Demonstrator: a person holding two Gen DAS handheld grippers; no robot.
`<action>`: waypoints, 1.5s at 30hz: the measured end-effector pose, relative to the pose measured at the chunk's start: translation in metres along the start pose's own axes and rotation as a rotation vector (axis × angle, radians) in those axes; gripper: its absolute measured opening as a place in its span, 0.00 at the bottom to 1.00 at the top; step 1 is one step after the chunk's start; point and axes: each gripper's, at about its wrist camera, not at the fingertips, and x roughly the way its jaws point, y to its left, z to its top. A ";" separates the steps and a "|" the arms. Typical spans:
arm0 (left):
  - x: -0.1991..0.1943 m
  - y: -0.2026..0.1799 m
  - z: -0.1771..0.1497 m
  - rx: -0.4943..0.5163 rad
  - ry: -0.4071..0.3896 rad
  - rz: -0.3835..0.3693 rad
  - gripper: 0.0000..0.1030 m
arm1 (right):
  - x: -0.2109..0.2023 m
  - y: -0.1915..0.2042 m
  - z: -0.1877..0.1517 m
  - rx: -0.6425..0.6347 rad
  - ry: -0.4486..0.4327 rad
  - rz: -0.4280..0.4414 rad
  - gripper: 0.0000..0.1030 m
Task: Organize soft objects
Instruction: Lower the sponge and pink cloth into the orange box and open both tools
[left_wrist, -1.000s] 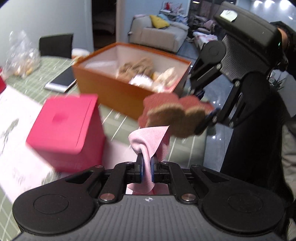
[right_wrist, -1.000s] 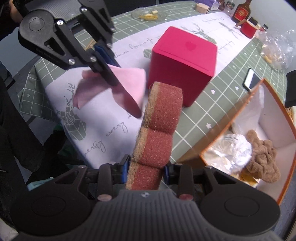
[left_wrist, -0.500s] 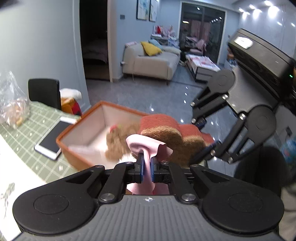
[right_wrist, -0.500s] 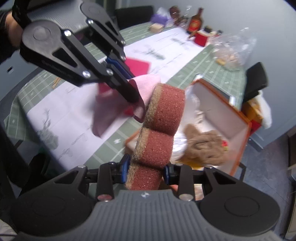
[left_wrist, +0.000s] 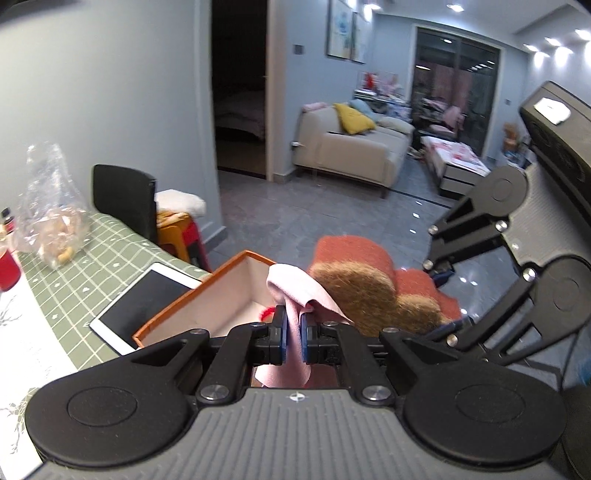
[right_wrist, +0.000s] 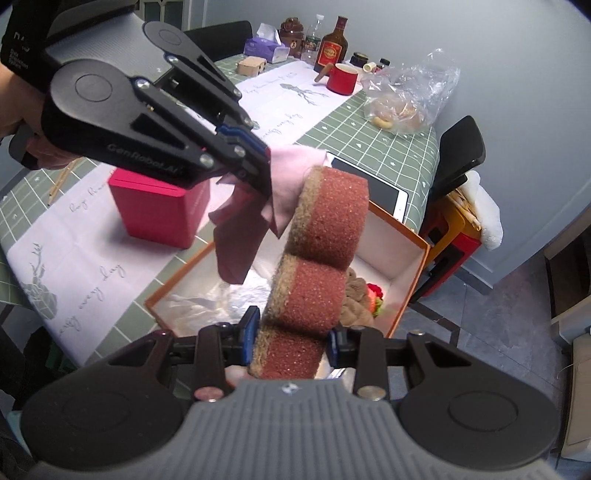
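Observation:
My left gripper (left_wrist: 292, 325) is shut on a pink cloth (left_wrist: 295, 291), which hangs from its fingertips over the orange box (right_wrist: 413, 291). The same cloth (right_wrist: 243, 225) drapes down beside the left gripper (right_wrist: 264, 168) in the right wrist view. My right gripper (right_wrist: 293, 338) is shut on a long reddish-brown sponge (right_wrist: 317, 258) with a tan scouring side, held upright above the box. The sponge (left_wrist: 365, 280) and the right gripper (left_wrist: 448, 302) sit just right of the cloth in the left wrist view. Inside the box lie a brown knitted item (right_wrist: 358, 295), clear plastic (right_wrist: 207, 299) and something red (right_wrist: 375, 291).
A pink box (right_wrist: 155, 210) stands on the white runner left of the orange box. A tablet (left_wrist: 144, 302) lies on the green checked tablecloth (left_wrist: 85, 266) beside it. A plastic bag of snacks (right_wrist: 402, 99), a red mug (right_wrist: 341, 77) and bottles stand farther back. Black chairs (right_wrist: 458, 151) flank the table's end.
Both grippers rose and swung from beside the pink box to above the orange box, carrying the cloth and the sponge. The grips held.

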 end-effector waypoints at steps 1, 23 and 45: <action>0.004 0.004 0.001 -0.019 -0.002 0.009 0.07 | 0.004 -0.004 0.001 0.005 0.003 -0.001 0.34; 0.084 0.041 -0.002 -0.094 0.145 0.266 0.08 | 0.140 -0.059 0.025 0.259 0.100 0.071 0.31; 0.080 0.050 -0.001 -0.102 0.114 0.333 0.37 | 0.138 -0.071 0.027 0.391 -0.002 -0.039 0.40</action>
